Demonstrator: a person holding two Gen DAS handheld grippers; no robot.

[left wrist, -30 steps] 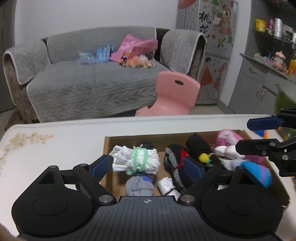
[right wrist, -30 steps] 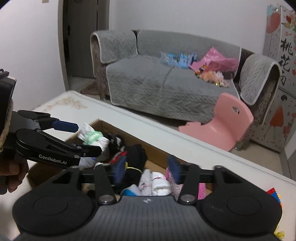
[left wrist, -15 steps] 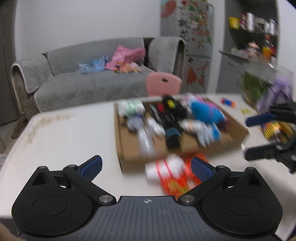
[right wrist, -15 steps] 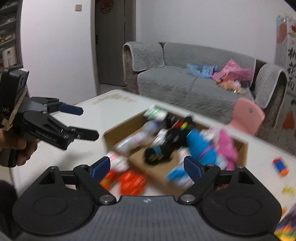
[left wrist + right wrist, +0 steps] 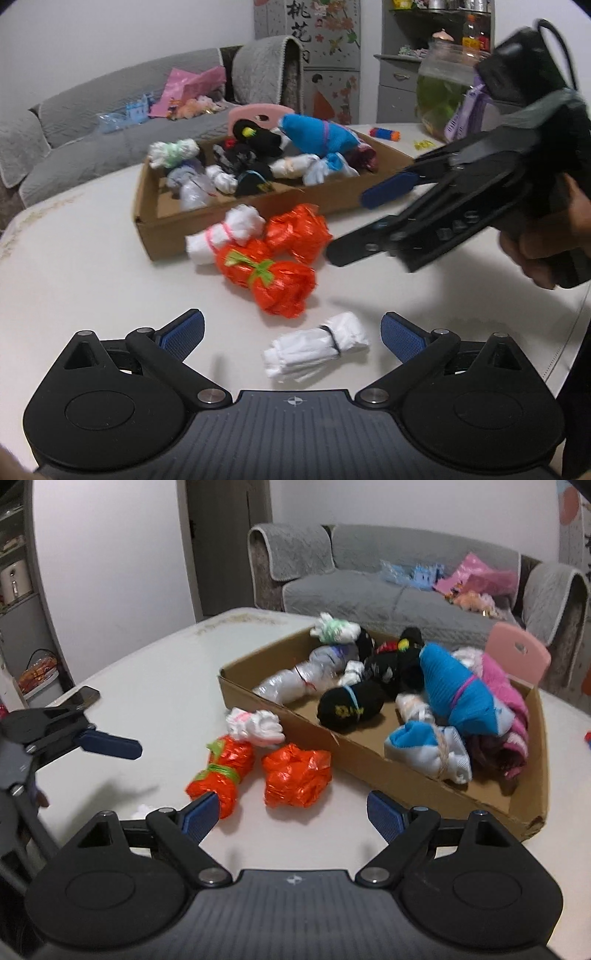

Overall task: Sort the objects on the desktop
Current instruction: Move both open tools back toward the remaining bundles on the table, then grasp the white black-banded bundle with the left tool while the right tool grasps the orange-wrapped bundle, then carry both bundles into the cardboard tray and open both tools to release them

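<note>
Bundles are pictured awaiting sorting: a white bundle (image 5: 316, 347) lies nearest, framed by the wide-open, empty left gripper (image 5: 291, 334); 2 orange bundles (image 5: 295, 775) sit before the spread, empty right gripper (image 5: 291, 814); beyond, the cardboard box (image 5: 369, 764) is filled.

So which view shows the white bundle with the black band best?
The left wrist view: the white bundle lies whole on the table, just ahead of the open left gripper. In the right wrist view only a white scrap shows, probably part of it.

Orange bundles (image 5: 258, 775) crowd cardboard box (image 5: 369, 771) front wall; table (image 5: 155, 686) leftward bare.
</note>
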